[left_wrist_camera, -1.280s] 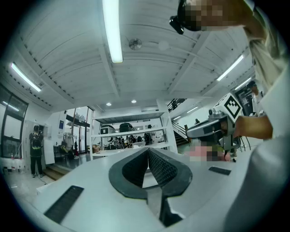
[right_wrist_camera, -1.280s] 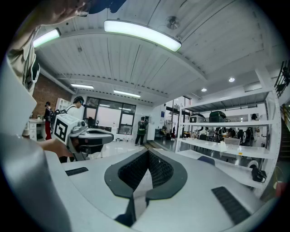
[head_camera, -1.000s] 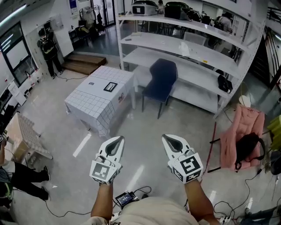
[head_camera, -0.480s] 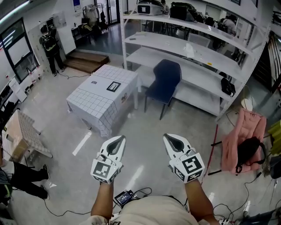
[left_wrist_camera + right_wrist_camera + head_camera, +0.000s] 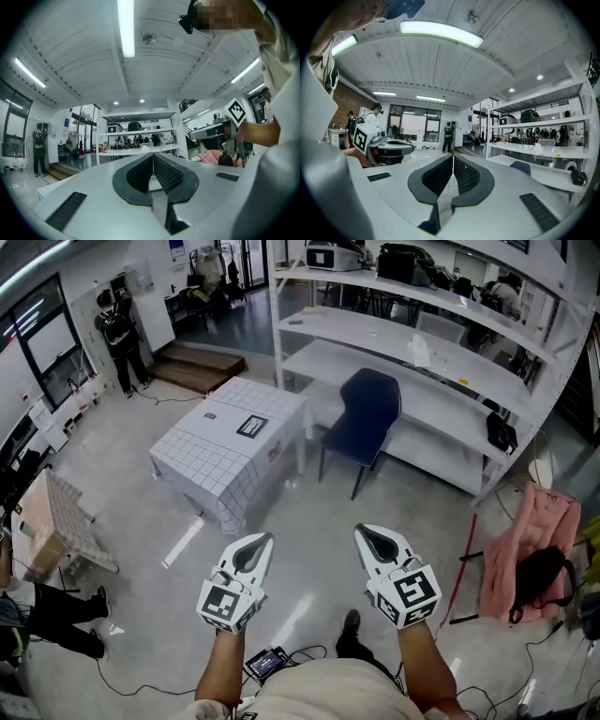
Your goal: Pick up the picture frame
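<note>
A black picture frame (image 5: 251, 426) lies flat on a low table with a white checked cloth (image 5: 212, 462), up and to the left in the head view, well ahead of both grippers. My left gripper (image 5: 260, 540) and right gripper (image 5: 364, 532) are held side by side above the bare floor, pointing level toward the table. Both are shut with nothing between their jaws. In the left gripper view (image 5: 153, 154) the pads meet, and the right gripper view (image 5: 453, 156) shows the same. The frame is not visible in either gripper view.
A dark blue chair (image 5: 367, 416) stands right of the table, before long white shelves (image 5: 422, 357). A pink garment and black bag (image 5: 525, 557) lie at the right. A person (image 5: 119, 338) stands far left. Cables and a small device (image 5: 269, 664) lie by my feet.
Both grippers moved forward with me; the table, frame and chair have shifted right and lower in the head view, nearer. The jaws stayed shut.
</note>
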Available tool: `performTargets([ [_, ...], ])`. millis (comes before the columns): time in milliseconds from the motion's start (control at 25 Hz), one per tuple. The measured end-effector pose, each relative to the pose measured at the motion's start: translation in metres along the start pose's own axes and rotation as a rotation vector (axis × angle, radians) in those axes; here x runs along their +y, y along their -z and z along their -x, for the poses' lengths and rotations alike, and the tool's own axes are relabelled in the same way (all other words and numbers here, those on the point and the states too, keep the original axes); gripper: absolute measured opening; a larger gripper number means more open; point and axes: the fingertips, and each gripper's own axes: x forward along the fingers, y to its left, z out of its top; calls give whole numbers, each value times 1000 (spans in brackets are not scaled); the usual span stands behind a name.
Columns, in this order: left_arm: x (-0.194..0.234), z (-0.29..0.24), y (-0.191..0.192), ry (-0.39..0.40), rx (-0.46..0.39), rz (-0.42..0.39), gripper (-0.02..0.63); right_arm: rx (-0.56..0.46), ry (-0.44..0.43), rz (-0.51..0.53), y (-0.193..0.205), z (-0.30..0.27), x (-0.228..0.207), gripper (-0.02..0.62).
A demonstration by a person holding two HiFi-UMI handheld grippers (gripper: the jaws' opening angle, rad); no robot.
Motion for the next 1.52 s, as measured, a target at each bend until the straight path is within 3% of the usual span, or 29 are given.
performTargets([
  [520,35,-107,22,-127,63,12,15,7,-128,-42,23,-86,-116,26],
  [720,43,-159,29,-208,40,49,15,38,-192,-14,36,-117,-172,26],
  [920,54,-190,27,-251,46,27,15,22,-220,-4,30,-139,-207,26],
  [1280,76,-213,22,-294,51,23,15,37,-287,-23,32,-179,-219,28],
  [1520,119,-229,35,-306,76,29,15,28,-282,-23,32,-222,-225,28],
])
